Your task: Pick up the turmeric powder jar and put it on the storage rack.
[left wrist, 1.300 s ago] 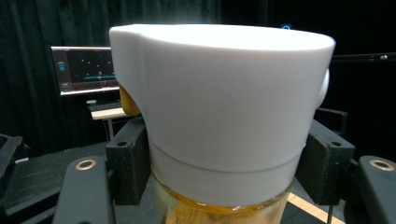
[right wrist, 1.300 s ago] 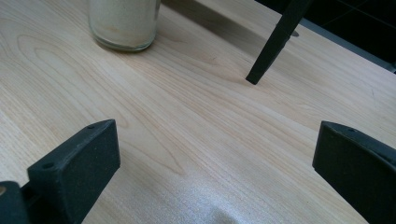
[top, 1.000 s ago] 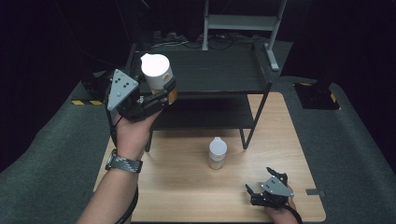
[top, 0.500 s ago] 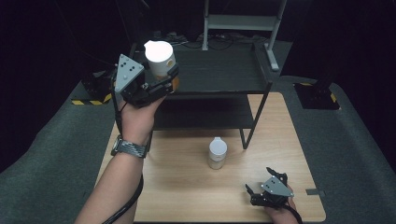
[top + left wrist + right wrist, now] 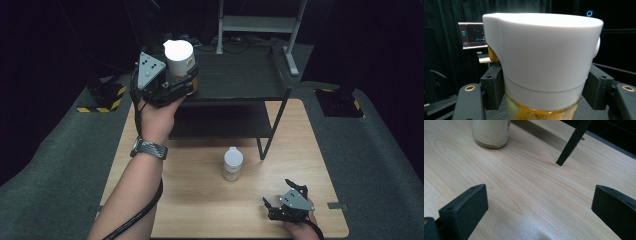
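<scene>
Two black jaws of the left gripper [image 5: 544, 92] clamp the sides of a white-capped jar [image 5: 541, 57], pressing just under its broad white cap; amber contents show through the glass below. In the high view the left gripper [image 5: 172, 82] holds this jar [image 5: 180, 57] upright in the air above the left end of a black two-tier shelf [image 5: 240, 82] that stands at the far side of a wooden table [image 5: 200, 200]. A second white-capped jar [image 5: 233, 163] stands on the table in front of the shelf. Near the table's front right corner rests the right gripper [image 5: 280, 197], its jaws spread wide and holding nothing, well apart from that second jar [image 5: 491, 132].
</scene>
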Demonstrator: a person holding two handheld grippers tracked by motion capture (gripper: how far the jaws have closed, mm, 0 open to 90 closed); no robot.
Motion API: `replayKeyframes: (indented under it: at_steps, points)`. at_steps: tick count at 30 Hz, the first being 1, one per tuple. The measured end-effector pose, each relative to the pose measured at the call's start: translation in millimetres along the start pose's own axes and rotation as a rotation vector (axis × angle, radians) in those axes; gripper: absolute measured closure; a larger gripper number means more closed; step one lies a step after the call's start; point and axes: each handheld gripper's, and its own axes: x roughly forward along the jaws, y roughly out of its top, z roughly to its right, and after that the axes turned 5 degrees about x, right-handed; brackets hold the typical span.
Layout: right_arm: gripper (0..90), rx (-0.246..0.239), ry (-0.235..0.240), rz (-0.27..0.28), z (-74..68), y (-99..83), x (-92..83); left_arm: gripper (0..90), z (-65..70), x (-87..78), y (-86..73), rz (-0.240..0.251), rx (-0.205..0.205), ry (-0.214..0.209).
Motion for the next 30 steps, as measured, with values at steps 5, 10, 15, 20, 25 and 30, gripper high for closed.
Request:
replayKeyframes:
  at_steps: [5,10,15,20,25,30]
  points:
    - [0.0,-0.002,0.001,0.001,0.0,-0.1,-0.1,30.5,0.3,7.7,-0.5,-0.013,-0.002,0.005]
    - [0.0,-0.003,0.002,0.003,0.2,-0.5,-0.2,30.5,-0.7,14.0,-0.9,-0.018,-0.008,0.009]
    - [0.0,-0.004,0.004,0.003,0.4,-0.5,-0.2,30.5,-1.0,20.3,0.2,-0.026,-0.011,0.013]
    - [0.0,0.0,0.005,0.003,0.8,-0.7,-0.4,30.4,-0.7,23.9,-0.9,-0.024,-0.011,0.014]
    - [0.0,-0.003,0.005,0.004,0.6,-0.8,-0.4,30.2,-0.6,27.5,-0.6,-0.027,-0.015,0.013]
    - [0.0,-0.001,0.007,0.005,0.9,-0.9,-0.5,30.2,-2.2,30.6,-2.0,-0.027,-0.033,0.014]
